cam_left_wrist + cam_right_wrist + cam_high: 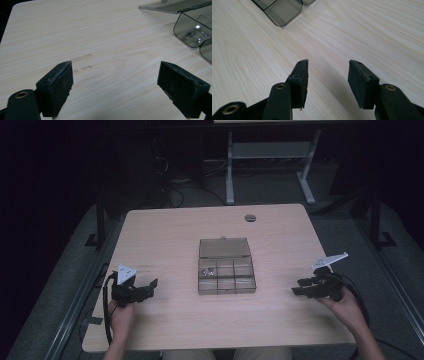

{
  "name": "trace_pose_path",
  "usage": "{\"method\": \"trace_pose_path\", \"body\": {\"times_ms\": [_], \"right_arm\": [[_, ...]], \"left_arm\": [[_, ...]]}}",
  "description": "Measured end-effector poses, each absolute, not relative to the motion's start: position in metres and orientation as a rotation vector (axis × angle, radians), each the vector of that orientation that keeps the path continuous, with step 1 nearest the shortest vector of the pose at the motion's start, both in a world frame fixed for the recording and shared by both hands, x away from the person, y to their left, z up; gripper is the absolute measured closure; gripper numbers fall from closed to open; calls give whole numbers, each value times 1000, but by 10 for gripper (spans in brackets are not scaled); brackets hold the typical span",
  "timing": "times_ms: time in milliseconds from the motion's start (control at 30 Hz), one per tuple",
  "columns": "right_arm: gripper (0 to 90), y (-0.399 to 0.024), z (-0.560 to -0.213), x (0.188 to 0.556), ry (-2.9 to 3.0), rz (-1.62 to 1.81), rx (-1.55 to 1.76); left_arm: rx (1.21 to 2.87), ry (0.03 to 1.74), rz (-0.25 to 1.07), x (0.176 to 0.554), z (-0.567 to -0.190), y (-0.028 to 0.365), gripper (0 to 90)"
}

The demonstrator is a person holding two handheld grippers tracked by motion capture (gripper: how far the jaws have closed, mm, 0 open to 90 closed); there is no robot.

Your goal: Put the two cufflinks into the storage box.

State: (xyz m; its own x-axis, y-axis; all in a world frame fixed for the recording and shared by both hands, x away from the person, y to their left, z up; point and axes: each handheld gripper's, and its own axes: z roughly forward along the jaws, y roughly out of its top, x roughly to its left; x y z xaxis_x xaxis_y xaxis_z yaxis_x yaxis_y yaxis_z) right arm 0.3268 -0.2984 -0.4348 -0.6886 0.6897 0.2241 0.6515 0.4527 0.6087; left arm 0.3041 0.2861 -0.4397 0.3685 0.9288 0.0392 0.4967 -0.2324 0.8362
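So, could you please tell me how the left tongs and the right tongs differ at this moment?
The left tongs stand wider open than the right tongs, as each one's own view shows. The left tongs sit at the left of the compartment box, the right tongs at its right, each pointing inward at it. The left tongs' view catches metal parts in a compartment. Both are open, holding nothing, over the wooden table.

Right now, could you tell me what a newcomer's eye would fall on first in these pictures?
Most likely the clear plastic organizer box at the middle of the wooden table, its lid folded back and small shiny metal parts in its far-left compartment. Next come the left gripper and the right gripper, one on each side of the box, both open and holding nothing.
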Motion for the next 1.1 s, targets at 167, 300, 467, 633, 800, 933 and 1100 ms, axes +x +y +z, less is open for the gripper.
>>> {"method": "trace_pose_path", "body": {"times_ms": [167, 300, 467, 633, 800, 933, 1100], "right_arm": [[499, -302, -437, 319, 2627, 1053, 1229], [497, -308, -440, 314, 2610, 1067, 1226], [495, -313, -442, 306, 2596, 1070, 1247], [492, -316, -445, 299, 2587, 1082, 1244], [488, -316, -447, 294, 2580, 1097, 1260], [484, -318, -451, 292, 2580, 1098, 1244], [480, -318, -452, 288, 2562, 1117, 1257]], "left_arm": [[1867, 1237, 717, 304, -440, 286, 129], [1861, 1228, 727, 303, -439, 285, 129], [1869, 1222, 726, 303, -439, 284, 129], [1866, 1213, 739, 303, -438, 284, 129], [1868, 1213, 736, 303, -439, 284, 129], [1867, 1215, 735, 303, -439, 284, 129], [1866, 1214, 734, 303, -438, 284, 129]]}}
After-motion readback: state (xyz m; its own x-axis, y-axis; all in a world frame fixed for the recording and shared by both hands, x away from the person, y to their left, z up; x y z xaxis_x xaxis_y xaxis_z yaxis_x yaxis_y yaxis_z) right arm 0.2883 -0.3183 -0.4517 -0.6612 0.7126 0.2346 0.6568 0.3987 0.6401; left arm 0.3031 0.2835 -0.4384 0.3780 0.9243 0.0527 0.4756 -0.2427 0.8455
